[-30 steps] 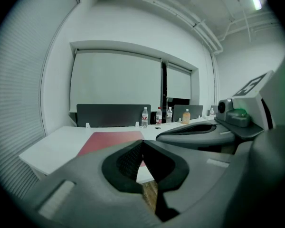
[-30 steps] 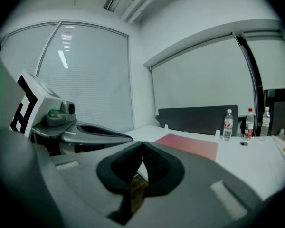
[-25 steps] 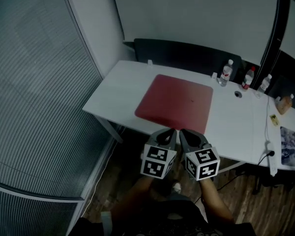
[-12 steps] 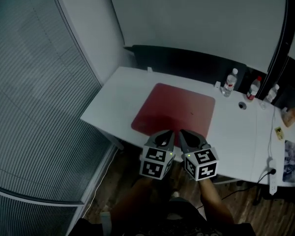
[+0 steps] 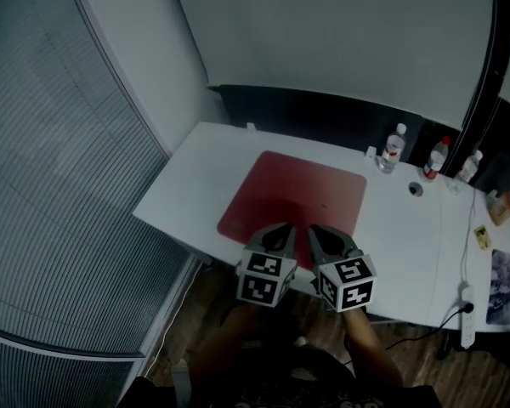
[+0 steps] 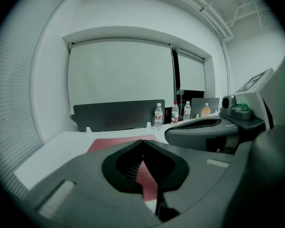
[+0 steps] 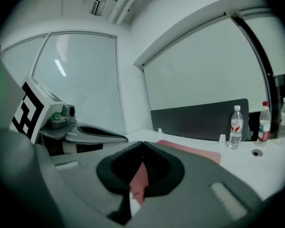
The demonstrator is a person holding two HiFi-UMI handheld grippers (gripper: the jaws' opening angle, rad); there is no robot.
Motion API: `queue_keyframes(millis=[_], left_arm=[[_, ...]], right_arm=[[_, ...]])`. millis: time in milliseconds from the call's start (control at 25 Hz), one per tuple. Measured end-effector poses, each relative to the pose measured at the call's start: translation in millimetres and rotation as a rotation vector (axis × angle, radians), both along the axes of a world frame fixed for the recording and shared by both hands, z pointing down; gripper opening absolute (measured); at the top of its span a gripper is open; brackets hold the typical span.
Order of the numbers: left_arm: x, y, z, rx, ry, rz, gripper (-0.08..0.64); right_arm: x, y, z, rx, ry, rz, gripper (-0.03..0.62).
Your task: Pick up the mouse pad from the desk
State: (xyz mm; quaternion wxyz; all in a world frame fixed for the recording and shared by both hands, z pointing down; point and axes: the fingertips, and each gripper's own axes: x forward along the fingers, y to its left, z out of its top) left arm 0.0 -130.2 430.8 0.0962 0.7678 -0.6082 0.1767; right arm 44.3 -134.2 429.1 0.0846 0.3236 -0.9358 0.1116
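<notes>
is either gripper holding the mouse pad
No, the mouse pad lies flat on the desk; the left gripper and right gripper are shut on nothing.

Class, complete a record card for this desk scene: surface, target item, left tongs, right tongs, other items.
Surface: white desk
Target item: red mouse pad, flat on the desk, not yet picked up
Left tongs: shut, empty
Right tongs: shut, empty
Other items: three bottles at the desk's far right

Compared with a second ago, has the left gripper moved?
Yes. The left gripper has advanced toward the desk; its shut tips now overlap the mouse pad's near edge, which they barely reached earlier.
</notes>
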Motion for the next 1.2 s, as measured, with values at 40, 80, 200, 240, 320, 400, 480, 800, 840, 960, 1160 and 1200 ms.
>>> queue_keyframes(millis=[40,80,200,240,320,400,480,800,840,960,1160,1200], left_arm=[[-1,-2,0,0.001,0.000,-0.003,0.005],[-2,-3,0,0.001,0.000,-0.005,0.005],[-4,-7,0,-0.003,-0.003,-0.005,0.005],[-5,-8,2,-0.007,-0.002,-0.004,0.005],[-9,-13,5,-0.009,-0.003,0.000,0.005],[-14,-18,7,-0.007,-0.002,0.007,0.005],[-19,-25,11,-0.010,0.009,0.018,0.005],[-44,-72,30,-0.036,0.028,0.080,0.005],[-49,-78,33,-0.040,0.030,0.084,0.005],[-64,-95,41,-0.052,0.030,0.097,0.005],[-84,-119,52,-0.066,0.044,0.131,0.005],[-87,-123,54,-0.067,0.052,0.132,0.006]], right_arm=[[1,-2,0,0.000,-0.002,0.002,0.002],[3,-3,0,0.000,-0.003,0.005,0.002],[6,-8,1,-0.005,-0.001,0.018,0.002],[6,-10,3,-0.007,0.000,0.024,0.002],[8,-15,6,-0.012,0.002,0.039,0.002],[8,-20,8,-0.013,0.003,0.055,0.002],[6,-26,10,-0.009,0.001,0.068,0.002],[-3,-68,22,-0.021,0.028,0.147,0.002],[-5,-74,24,-0.024,0.031,0.156,0.002],[-8,-90,32,-0.037,0.042,0.185,0.002],[-10,-112,46,-0.067,0.057,0.241,0.002],[-11,-116,49,-0.069,0.061,0.248,0.002]])
